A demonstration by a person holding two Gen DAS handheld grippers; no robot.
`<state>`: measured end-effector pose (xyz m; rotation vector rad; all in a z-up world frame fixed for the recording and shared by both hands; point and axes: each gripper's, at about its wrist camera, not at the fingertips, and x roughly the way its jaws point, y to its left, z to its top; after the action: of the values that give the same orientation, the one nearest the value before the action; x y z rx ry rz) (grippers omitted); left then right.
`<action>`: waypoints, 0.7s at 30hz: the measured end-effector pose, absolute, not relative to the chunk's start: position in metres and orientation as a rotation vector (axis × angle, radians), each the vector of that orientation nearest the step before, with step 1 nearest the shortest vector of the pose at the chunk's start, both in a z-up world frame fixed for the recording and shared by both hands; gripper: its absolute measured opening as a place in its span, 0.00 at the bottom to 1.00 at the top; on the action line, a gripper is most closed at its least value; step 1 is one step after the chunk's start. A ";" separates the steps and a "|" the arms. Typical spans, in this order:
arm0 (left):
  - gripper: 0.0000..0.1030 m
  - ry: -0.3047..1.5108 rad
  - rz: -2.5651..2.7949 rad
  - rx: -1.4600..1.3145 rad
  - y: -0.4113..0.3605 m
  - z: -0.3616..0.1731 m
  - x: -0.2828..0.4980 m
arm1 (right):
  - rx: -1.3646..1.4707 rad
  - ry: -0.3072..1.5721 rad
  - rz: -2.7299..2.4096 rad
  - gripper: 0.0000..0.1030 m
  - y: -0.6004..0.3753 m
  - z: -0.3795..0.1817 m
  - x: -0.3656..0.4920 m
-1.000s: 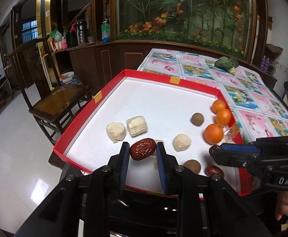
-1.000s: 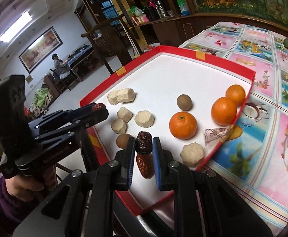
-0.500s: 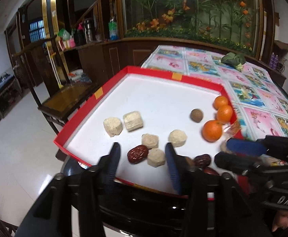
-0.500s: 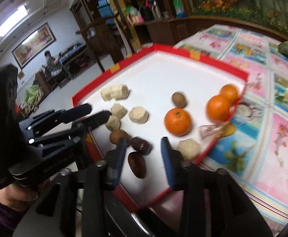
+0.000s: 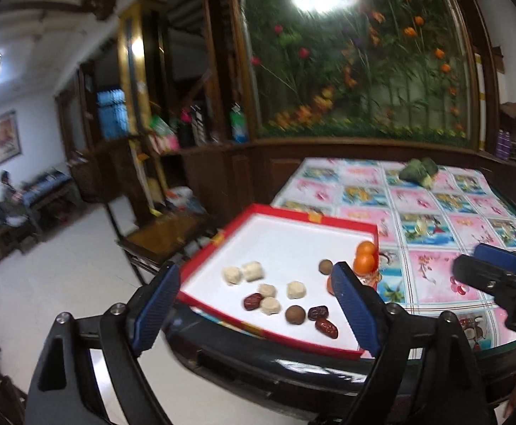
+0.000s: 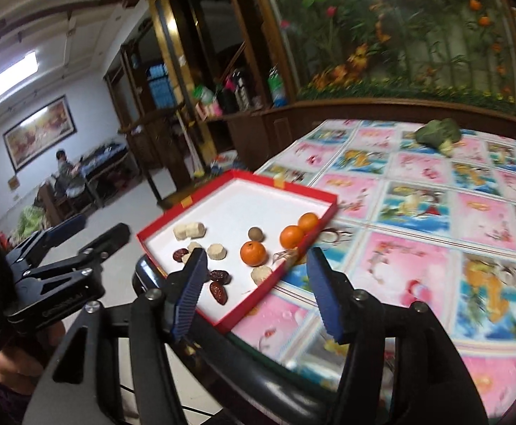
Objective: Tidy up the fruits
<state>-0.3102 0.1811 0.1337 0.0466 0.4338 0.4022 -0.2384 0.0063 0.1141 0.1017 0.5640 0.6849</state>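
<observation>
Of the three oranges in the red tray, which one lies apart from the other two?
The orange nearest the camera in the right wrist view lies alone on the white floor of the red tray. The other two oranges touch each other by the tray's right wall.

Red-rimmed tray [image 6: 323, 217] with white floor sat at the table corner, holding all fruits. Three oranges [image 6: 253, 253] grouped on the tray's right side: one alone on the white floor, two touching each other against the right rim. Three dark red dates: one date [image 5: 252, 301] lay left, just beside the pale chunks; two dates [image 5: 323, 320] lay close together near the front rim. Two brown round fruits: one [image 5: 295, 315] near the front next to the paired dates, one [image 5: 325, 266] farther back near the oranges. Pale beige chunks [image 5: 242, 272]: two touching at back left, three more scattered mid-tray, another [image 6: 261, 274] by the right rim. All lay loose, nothing stacked.
</observation>
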 end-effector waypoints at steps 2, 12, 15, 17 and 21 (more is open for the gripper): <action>0.94 0.390 0.404 0.059 0.169 0.146 -0.330 | 0.119 0.529 0.677 0.62 -0.012 0.125 -0.261; 1.00 0.177 0.271 0.071 0.136 0.255 -0.381 | 0.167 0.256 0.564 0.84 -0.098 0.204 -0.330; 1.00 0.024 0.292 0.149 0.136 0.316 -0.407 | 0.222 0.184 0.562 0.89 -0.115 0.231 -0.339; 1.00 -0.095 0.362 0.237 0.138 0.365 -0.433 | 0.248 0.145 0.532 0.90 -0.124 0.251 -0.346; 1.00 -0.219 0.520 0.371 0.146 0.430 -0.469 | 0.301 0.069 0.534 0.93 -0.135 0.275 -0.356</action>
<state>-0.4691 0.1463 0.4297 0.3712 -0.2189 0.5199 -0.3560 -0.1352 0.2746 0.3011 0.0690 0.5343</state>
